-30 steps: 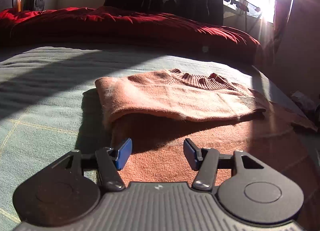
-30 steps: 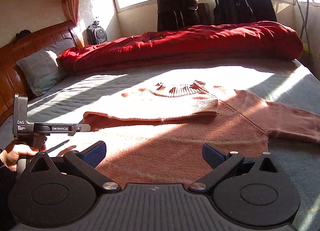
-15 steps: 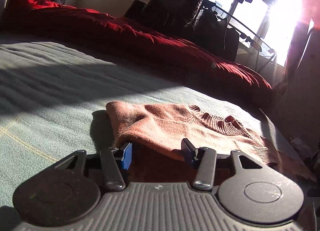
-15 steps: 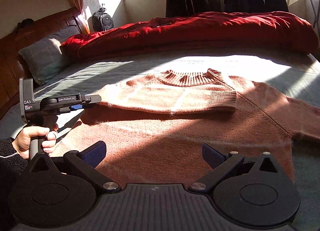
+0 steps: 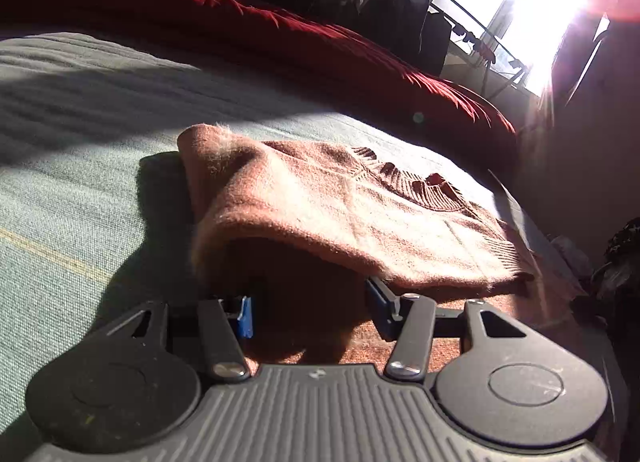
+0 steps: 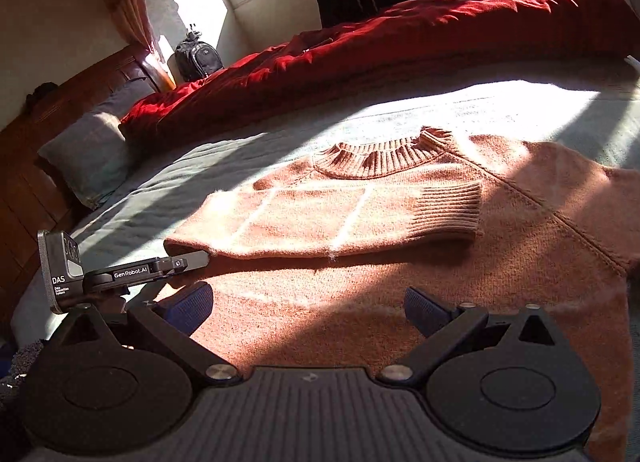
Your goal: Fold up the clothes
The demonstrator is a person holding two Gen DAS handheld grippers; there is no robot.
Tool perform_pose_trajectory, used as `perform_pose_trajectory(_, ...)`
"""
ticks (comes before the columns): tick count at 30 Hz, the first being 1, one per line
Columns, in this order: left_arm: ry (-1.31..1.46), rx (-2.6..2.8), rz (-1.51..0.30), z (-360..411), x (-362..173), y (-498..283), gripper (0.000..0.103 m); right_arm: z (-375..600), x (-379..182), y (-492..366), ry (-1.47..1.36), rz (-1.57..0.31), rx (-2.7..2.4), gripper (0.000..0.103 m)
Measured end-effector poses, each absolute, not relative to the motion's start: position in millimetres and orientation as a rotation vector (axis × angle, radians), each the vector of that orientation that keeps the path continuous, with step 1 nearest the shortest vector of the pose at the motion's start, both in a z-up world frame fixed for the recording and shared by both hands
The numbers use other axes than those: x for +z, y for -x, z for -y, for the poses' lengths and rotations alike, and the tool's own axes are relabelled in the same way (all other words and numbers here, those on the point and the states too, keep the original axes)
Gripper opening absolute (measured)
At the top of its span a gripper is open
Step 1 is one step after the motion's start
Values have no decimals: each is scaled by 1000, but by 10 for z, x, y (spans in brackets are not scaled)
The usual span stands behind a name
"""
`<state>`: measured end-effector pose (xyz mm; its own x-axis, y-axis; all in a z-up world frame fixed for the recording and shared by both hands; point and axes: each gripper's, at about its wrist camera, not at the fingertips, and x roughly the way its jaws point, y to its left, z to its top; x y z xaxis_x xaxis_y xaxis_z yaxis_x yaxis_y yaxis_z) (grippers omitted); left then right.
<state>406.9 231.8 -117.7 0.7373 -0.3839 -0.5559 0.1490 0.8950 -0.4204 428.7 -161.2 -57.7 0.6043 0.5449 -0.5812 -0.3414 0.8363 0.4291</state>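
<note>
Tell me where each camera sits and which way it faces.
Left wrist: on the left gripper, low over the bed, facing the sweater's folded sleeve edge and the sunlit window; its own open fingers show.
Right wrist: on the right gripper, higher, facing across the sweater toward the red duvet; its open fingers and the left gripper show.
Shared: sweater, bed, duvet.

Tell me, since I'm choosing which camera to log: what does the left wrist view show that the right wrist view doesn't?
Only the left wrist view shows the open left gripper reaching under the folded sleeve, plus glaring sun. Only the right wrist view shows the open right gripper, the pillow, backpack and the unfolded sleeve. Both share the sweater, its ribbed collar and the red duvet.
</note>
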Motion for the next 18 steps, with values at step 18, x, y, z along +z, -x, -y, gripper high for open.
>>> perform_pose_trajectory(18, 216, -224, -722, -2226, -987, -4131, 61, 2134, -1061, -5124, -707, -877, 335, 97)
